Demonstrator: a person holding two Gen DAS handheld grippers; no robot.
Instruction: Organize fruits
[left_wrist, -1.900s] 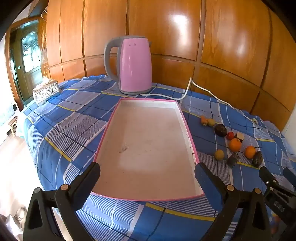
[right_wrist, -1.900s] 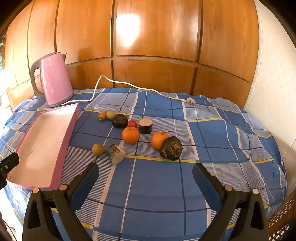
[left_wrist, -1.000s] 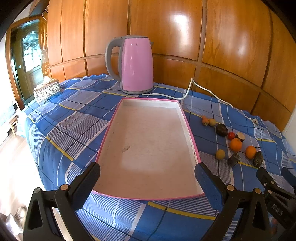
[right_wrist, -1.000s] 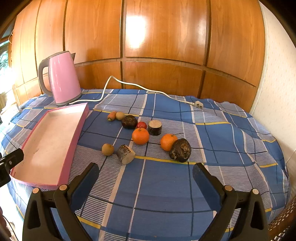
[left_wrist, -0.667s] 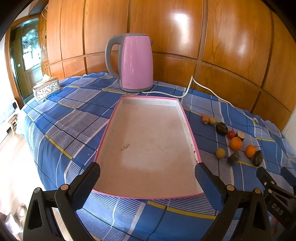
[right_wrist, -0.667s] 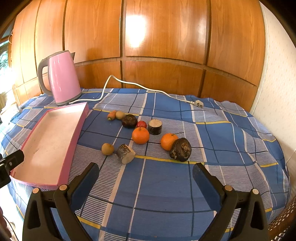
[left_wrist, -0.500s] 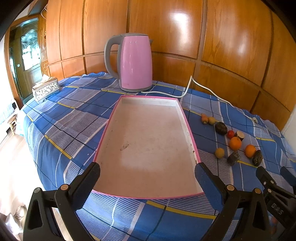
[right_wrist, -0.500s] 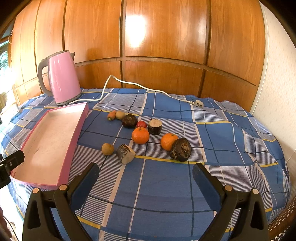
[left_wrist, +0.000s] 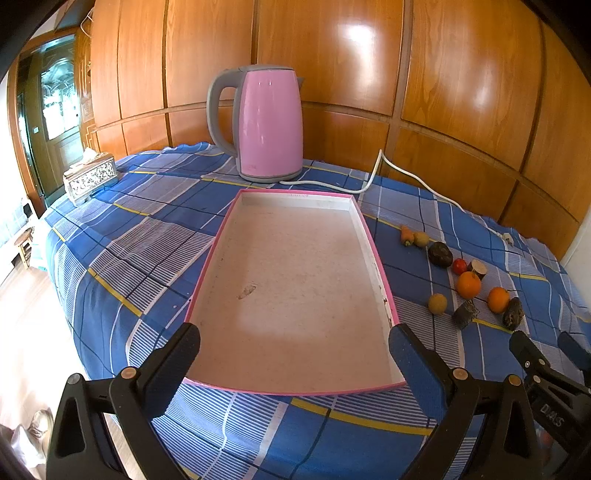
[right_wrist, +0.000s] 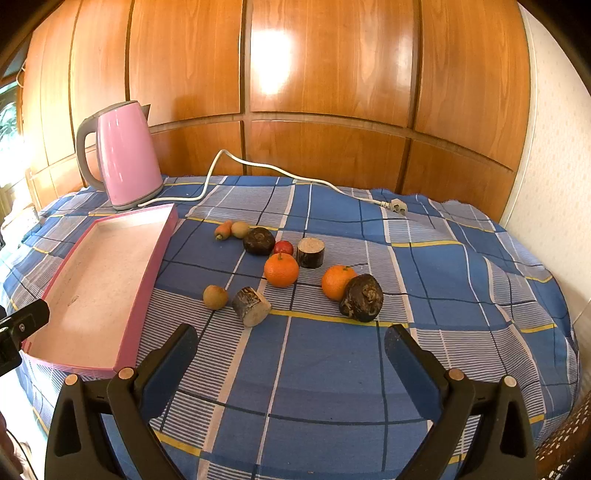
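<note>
Right wrist view: my right tongs (right_wrist: 290, 341) hang released over the plaid-covered tabletop (right_wrist: 424, 350), nothing held. Fruit cluster just ahead: two oranges (right_wrist: 281, 270), a kiwi (right_wrist: 215, 296), dark lumpy fruits (right_wrist: 362, 297), all outside the pink tray (right_wrist: 142, 280). My left tongs (left_wrist: 293, 345) are spread wide too, over the tray's near end (left_wrist: 295, 389). Probably best to start with the nearest piece, come down straight, and clamp gently so round fruit doesn't roll. Cloth looks soft and wrinkled. Pink kettle (right_wrist: 123, 155) and cord (right_wrist: 258, 166) at the back, wood-panel wall (right_wrist: 332, 92).
</note>
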